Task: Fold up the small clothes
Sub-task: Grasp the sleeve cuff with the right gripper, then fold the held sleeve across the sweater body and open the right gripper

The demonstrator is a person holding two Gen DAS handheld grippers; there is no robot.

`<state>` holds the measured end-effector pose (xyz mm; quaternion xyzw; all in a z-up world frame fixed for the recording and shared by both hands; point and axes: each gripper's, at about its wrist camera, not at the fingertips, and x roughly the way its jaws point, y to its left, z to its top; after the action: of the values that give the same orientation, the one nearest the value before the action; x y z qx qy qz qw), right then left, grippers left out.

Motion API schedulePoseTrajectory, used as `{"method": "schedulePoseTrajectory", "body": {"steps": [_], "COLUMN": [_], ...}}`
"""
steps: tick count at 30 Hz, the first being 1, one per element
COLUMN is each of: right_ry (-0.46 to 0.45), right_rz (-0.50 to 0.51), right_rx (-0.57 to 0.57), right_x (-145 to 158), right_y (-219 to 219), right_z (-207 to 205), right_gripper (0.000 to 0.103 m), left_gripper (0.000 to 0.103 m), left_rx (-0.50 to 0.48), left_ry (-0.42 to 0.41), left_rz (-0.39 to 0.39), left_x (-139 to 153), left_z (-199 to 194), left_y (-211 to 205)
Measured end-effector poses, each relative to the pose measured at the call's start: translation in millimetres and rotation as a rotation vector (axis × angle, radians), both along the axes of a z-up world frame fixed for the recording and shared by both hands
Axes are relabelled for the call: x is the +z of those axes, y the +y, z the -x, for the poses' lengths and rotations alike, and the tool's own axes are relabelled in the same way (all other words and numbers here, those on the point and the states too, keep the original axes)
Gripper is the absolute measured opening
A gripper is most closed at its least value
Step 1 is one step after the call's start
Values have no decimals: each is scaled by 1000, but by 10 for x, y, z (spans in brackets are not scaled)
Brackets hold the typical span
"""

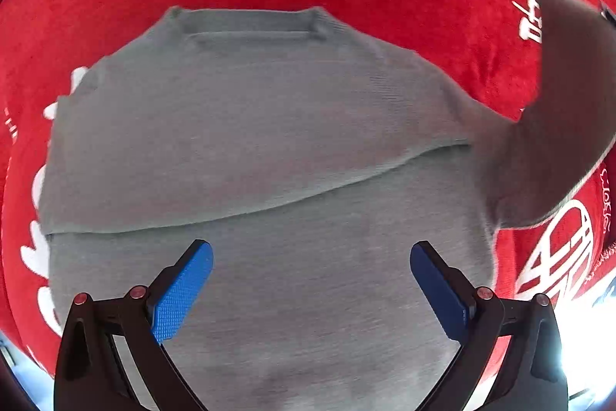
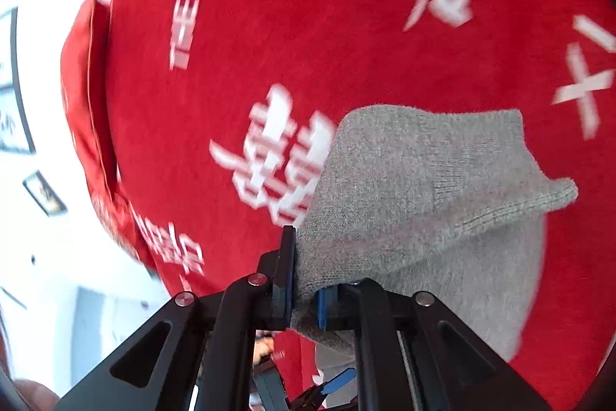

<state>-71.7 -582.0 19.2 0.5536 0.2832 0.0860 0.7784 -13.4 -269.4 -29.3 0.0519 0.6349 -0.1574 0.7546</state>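
Blue ribbed pads (image 1: 184,291) of my left gripper (image 1: 311,289) stand spread wide, empty, over the grey knit sweater (image 1: 250,141) — one sleeve already folded across its chest. My right gripper (image 2: 304,289) is clenched on the other sleeve (image 2: 423,187), lifted off the red plush blanket (image 2: 308,37) — bare red all round.

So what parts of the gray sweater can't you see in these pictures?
- Bottom hem of the gray sweater: left wrist view, cut off by the lower edge and the open left tool.
- Sleeve cuff: right wrist view, hidden inside the shut right tool.
- One sleeve: left wrist view, folded across the chest, so the front below it is covered.
- White print on the red blanket: motion-blurred.
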Motion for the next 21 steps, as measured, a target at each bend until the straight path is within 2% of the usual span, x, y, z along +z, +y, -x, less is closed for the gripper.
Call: {"method": "schedulePoseTrajectory", "body": {"steps": [5, 9, 13, 17, 19, 20, 21], "right_ry": [14, 56, 168, 301, 379, 423, 444], "right_rz": [97, 205, 327, 396, 398, 405, 408], "right_rx": [141, 274, 412, 482, 503, 503, 496], "right_x": [32, -73, -369, -768, -981, -1067, -1103], "right_y": [655, 1215, 1729, 2040, 2122, 2145, 2153], "right_z": [-418, -705, -912, -980, -1000, -999, -988], "right_gripper": [10, 10, 13, 15, 33, 57, 66], "left_gripper": [103, 103, 103, 103, 103, 103, 103], "left_rx": [41, 90, 146, 175, 178, 179, 180], "left_ry": [-8, -18, -35, -61, -72, -80, -92], "left_rz": [-1, -8, -31, -57, -70, -80, -90], "left_x": [3, -4, -35, -75, -108, -119, -139], "left_z": [-61, -128, -208, -298, -339, -357, -365], "left_y": [407, 740, 1085, 1306, 1385, 1435, 1457]}}
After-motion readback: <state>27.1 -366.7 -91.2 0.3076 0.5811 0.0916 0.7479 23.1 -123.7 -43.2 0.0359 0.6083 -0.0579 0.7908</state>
